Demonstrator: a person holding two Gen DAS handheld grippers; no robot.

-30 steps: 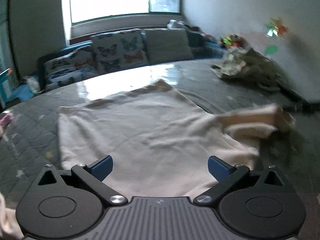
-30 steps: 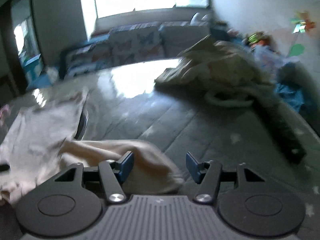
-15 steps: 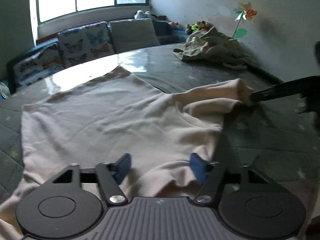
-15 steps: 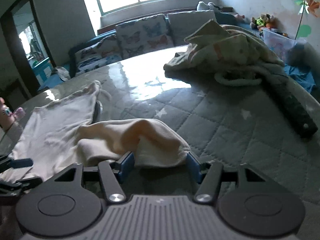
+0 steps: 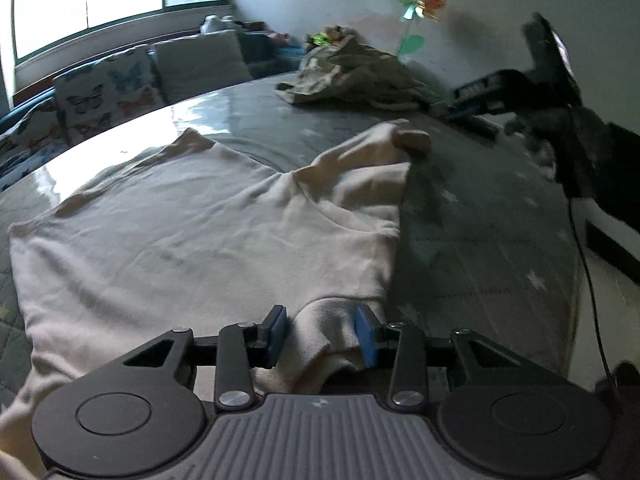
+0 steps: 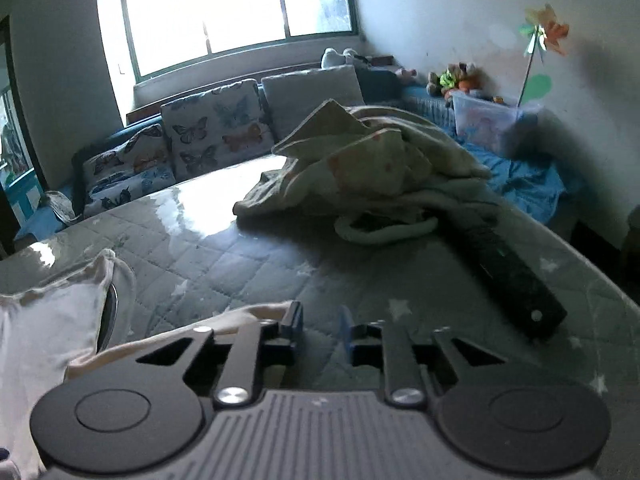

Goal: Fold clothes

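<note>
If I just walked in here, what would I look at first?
Probably the big cream garment spread flat over the quilted grey table, with the left gripper bunching its near edge between the blue pads. Next, the crumpled heap of pale clothes at the table's far side. On the wall behind it sits a colourful pinwheel.

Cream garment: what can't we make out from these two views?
- Left wrist view: near hem of the cream garment hidden under the left claw, whose jaws have just been closing on a fold.
- Right wrist view: the right claw, jaws just been closing with nothing between them, covers the garment's nearest edge.
- Left wrist view: right claw blurred.
- Crumpled pile: garment count unreadable.
- Dark bar beside it: too dark to identify.
</note>
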